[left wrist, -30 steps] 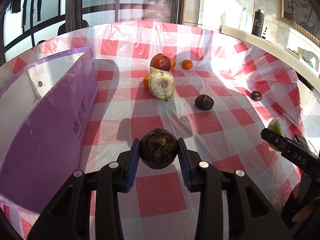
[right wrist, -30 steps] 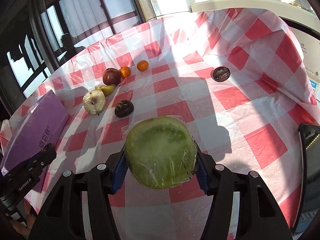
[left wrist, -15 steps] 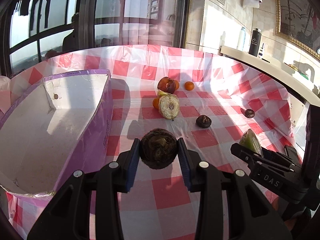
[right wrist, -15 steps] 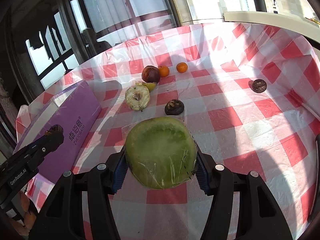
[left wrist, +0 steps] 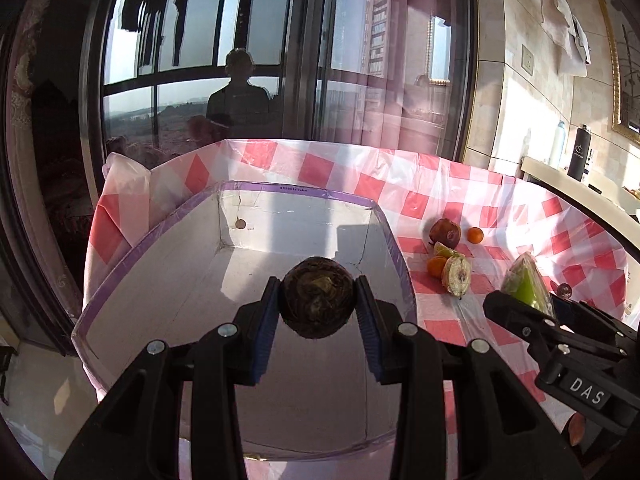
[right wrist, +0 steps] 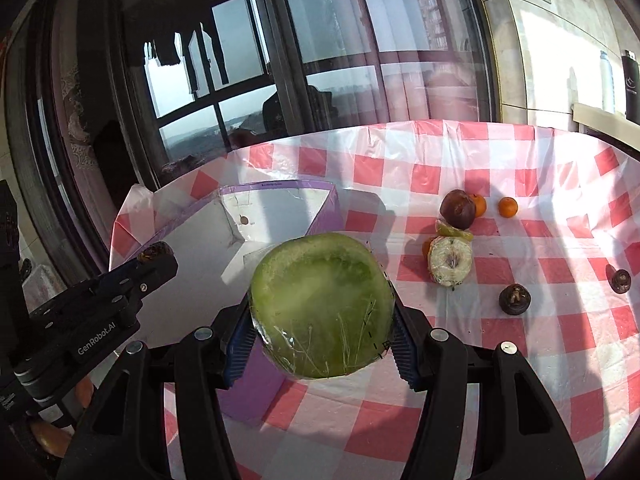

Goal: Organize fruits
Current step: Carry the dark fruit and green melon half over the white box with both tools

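Clamping mangosteen (left wrist: 317,298) left, wrapped melon (right wrist: 322,306) right.

Both wrist cameras look forward and down from close above, left over the purple box (left wrist: 240,292), right beside it, sharing box (right wrist: 276,200) and checkered tablecloth (right wrist: 500,360).

right gripper (left wrist: 532,300): "DAS" | left gripper (right wrist: 154,258): "GenRobot.AI" | box (left wrist: 296,189) rim print: seemingly unreadable

Red-and-white checked tablecloth (right wrist: 500,184), purple white-lined box (left wrist: 392,252), green melon (right wrist: 320,304)
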Motion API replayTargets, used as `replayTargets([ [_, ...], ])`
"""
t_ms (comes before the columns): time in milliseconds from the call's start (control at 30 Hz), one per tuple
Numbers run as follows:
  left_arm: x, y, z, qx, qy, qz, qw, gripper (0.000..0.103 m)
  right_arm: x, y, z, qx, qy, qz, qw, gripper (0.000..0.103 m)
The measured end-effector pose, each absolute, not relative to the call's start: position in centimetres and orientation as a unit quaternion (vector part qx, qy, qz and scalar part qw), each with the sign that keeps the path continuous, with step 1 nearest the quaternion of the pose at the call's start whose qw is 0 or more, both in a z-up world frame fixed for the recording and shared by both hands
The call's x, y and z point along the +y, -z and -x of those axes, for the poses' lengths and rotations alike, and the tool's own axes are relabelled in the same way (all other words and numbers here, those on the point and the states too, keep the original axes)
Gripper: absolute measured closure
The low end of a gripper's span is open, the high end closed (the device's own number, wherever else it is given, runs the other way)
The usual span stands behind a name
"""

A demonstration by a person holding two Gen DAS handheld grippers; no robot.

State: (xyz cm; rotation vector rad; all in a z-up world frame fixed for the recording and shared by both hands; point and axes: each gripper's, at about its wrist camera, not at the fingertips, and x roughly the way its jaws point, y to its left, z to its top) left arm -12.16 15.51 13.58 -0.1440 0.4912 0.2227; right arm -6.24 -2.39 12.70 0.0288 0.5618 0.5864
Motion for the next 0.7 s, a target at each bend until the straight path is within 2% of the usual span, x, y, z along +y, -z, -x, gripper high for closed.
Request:
replayTargets([
  [233, 21.2, -13.1, 10.4, 0.281, -0.164, 0.058, 0.944, 0.065, 5.8, -13.0, 5.1, 0.278, -0.334, 0.067, 0.898, 0.046],
  [500, 23.7, -11.8, 6.5, 0.354, -0.159, 0.018, 0.922, 0.065, 13.0, -9.2, 2.6, 0.361, -0.334, 0.212, 0.845, 0.046],
  [700, 24.4, -10.7, 5.0, 0.411, -0.134, 0.037, 0.901, 0.065, 13.9, -7.9, 1.2, 0.396, -0.32, 0.253, 0.823, 0.046],
])
